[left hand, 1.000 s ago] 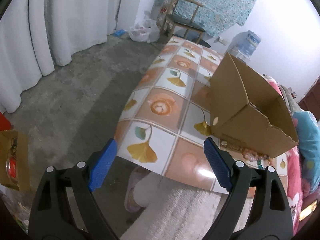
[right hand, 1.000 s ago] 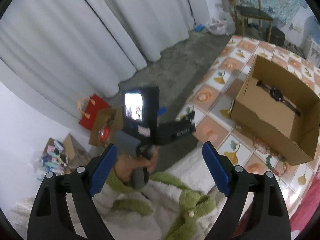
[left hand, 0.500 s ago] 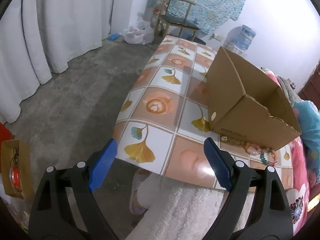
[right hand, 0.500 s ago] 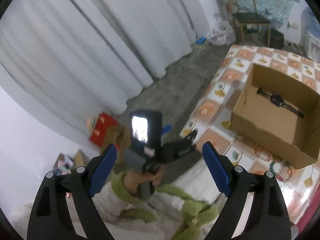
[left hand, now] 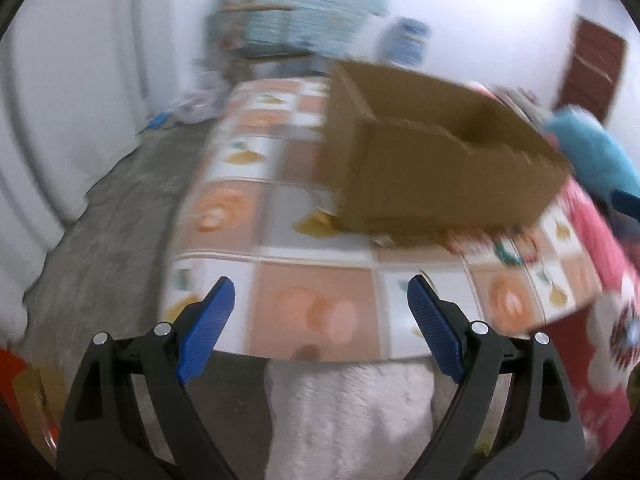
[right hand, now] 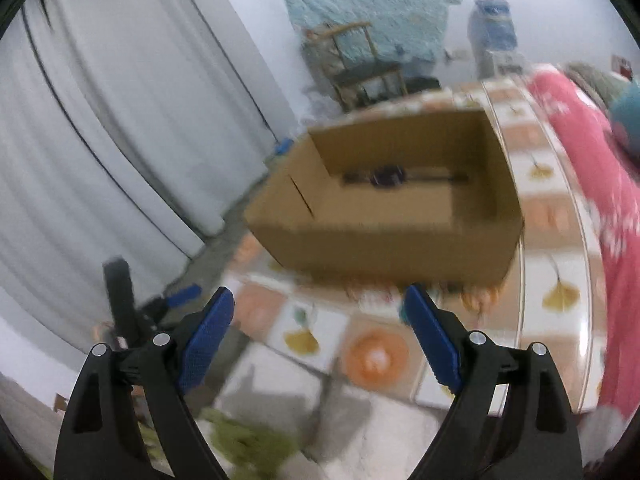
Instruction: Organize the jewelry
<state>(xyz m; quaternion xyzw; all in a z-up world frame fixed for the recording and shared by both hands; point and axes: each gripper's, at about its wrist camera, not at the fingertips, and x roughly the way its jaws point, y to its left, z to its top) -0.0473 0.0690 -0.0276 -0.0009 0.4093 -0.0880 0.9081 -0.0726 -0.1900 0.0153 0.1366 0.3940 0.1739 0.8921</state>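
An open cardboard box point(left hand: 440, 168) stands on a table with a tiled leaf-pattern cloth point(left hand: 312, 264). In the right wrist view the box point(right hand: 384, 236) holds a dark wristwatch point(right hand: 386, 178). Beaded bracelets point(left hand: 484, 240) lie on the cloth by the box's near side, blurred; they also show in the right wrist view point(right hand: 380, 292). My left gripper point(left hand: 320, 332) is open and empty over the table's near edge. My right gripper point(right hand: 316, 332) is open and empty, short of the box. Both views are motion-blurred.
White curtains point(right hand: 120, 128) hang at the left over a grey concrete floor point(left hand: 112, 216). A wooden chair point(right hand: 360, 64) and a water dispenser point(right hand: 492, 32) stand at the far wall. Pink bedding point(right hand: 588, 184) lies along the table's right side. A white fleece garment point(left hand: 348, 416) is below the grippers.
Both grippers have swung right toward the table and box, blurring the views. The right view now faces the box rather than the curtains and the other hand. Both grippers remain open.
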